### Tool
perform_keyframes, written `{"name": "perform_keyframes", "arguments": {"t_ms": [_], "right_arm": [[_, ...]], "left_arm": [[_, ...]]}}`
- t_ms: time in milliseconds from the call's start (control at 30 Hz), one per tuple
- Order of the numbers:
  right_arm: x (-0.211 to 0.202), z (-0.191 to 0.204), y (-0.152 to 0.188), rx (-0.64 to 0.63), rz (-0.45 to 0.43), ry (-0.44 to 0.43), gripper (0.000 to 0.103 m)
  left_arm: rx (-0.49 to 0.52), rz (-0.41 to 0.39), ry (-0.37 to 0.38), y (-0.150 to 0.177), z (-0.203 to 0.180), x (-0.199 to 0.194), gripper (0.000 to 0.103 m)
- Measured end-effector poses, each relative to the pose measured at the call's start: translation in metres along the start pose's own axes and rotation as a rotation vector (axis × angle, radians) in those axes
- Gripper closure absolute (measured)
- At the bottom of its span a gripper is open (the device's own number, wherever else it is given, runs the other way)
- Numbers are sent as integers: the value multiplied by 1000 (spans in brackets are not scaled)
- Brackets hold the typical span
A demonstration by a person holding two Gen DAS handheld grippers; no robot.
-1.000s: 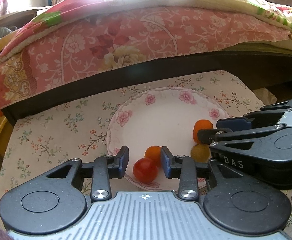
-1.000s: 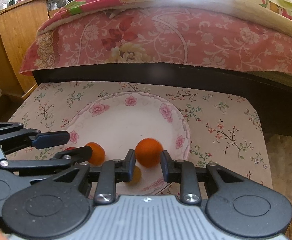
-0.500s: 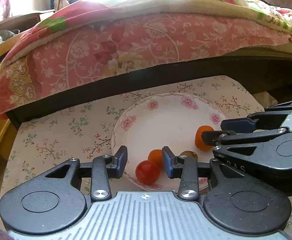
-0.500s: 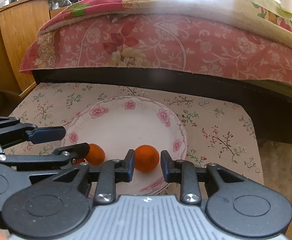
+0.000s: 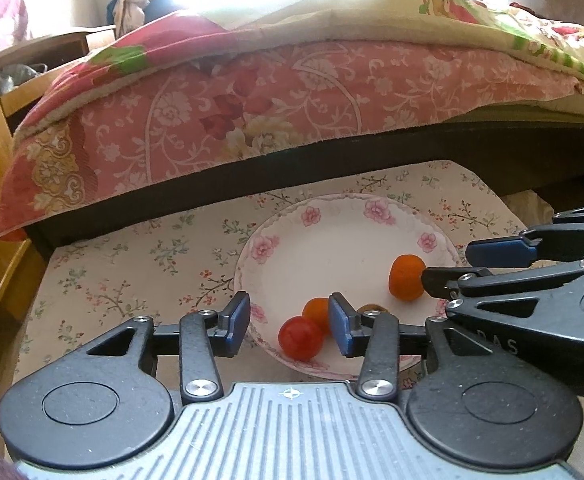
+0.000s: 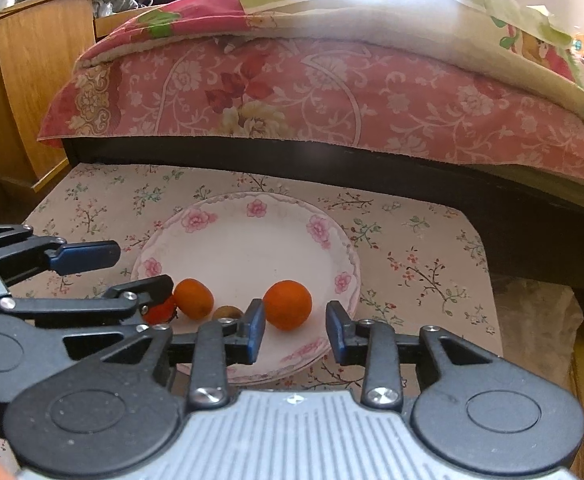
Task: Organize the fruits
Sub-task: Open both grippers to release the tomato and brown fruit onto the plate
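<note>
A white plate with pink flowers [image 5: 331, 248] [image 6: 244, 240] sits on the floral tablecloth. On its near side lie a red tomato [image 5: 300, 338] [image 6: 159, 313], a small orange fruit [image 5: 316, 313] [image 6: 193, 298], a brownish small fruit [image 5: 369, 307] [image 6: 228, 313] and a larger orange [image 5: 406, 277] [image 6: 288, 304]. My left gripper [image 5: 288, 324] is open and empty above the plate's near rim, the tomato between its fingers. My right gripper [image 6: 295, 332] is open and empty just behind the larger orange. Each gripper shows in the other's view [image 5: 491, 264] [image 6: 92, 272].
A bed with a pink floral quilt [image 5: 272, 104] [image 6: 311, 92] overhangs the table's far edge. A wooden cabinet [image 6: 32, 64] stands at the left. The tablecloth [image 5: 132, 264] [image 6: 419, 264] is bare on both sides of the plate.
Both grippers have pulled back and risen from the plate. The right gripper let go of the larger orange, which now rests on the plate. Both sets of jaws have opened wider.
</note>
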State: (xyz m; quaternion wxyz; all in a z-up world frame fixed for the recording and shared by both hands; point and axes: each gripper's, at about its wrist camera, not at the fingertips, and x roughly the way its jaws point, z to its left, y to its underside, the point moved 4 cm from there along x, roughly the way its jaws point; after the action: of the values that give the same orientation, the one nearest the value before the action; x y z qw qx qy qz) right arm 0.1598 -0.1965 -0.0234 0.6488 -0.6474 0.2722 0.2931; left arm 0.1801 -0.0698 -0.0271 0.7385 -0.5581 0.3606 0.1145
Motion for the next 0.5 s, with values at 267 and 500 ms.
{"name": "perform_keyframes", "arguments": {"t_ms": [267, 500], "right_arm": [[-11, 1, 6, -4, 13, 10, 66], [-23, 0, 12, -16, 20, 69, 65]], "left_arm": [[4, -9, 7, 1, -2, -10, 50], [18, -16, 11, 3, -6, -20, 49]]}}
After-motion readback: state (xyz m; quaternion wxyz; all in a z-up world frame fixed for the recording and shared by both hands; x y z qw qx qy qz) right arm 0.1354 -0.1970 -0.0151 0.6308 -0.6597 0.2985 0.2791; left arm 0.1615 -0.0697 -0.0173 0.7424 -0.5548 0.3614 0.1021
